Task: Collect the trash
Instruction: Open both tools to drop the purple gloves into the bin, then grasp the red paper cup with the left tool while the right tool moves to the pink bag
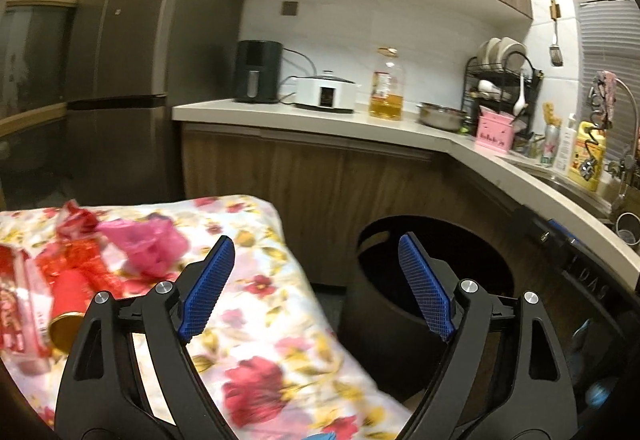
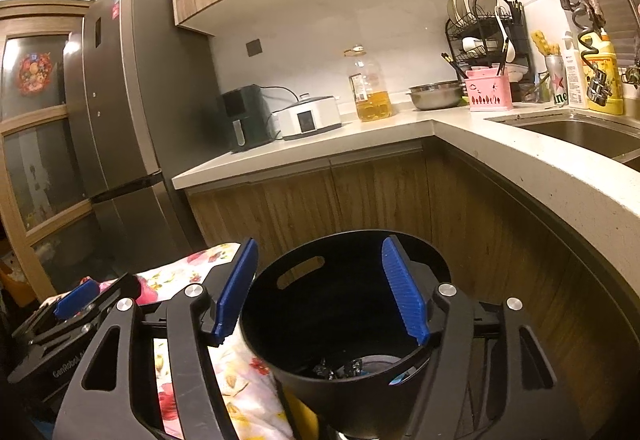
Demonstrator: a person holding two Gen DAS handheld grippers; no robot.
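Observation:
A black round trash bin [image 2: 340,316] stands on the floor beside a table with a floral cloth [image 1: 260,304]; it also shows in the left wrist view [image 1: 384,300]. Dark scraps [image 2: 340,368] lie at its bottom. On the cloth at left lie a crumpled pink bag [image 1: 148,244], red wrappers [image 1: 76,252] and a red tube with a gold rim [image 1: 68,304]. My left gripper [image 1: 316,260] is open and empty over the cloth's right edge. My right gripper [image 2: 320,280] is open and empty right above the bin. The left gripper's blue finger [image 2: 76,298] shows at lower left.
An L-shaped counter [image 2: 400,128] holds an air fryer [image 2: 244,116], a white cooker [image 2: 308,116], an oil bottle [image 2: 370,86], a steel bowl [image 2: 436,94], a pink holder [image 2: 490,90] and a dish rack [image 2: 484,36]. A sink [image 2: 580,136] is at right, a fridge [image 2: 120,100] at left.

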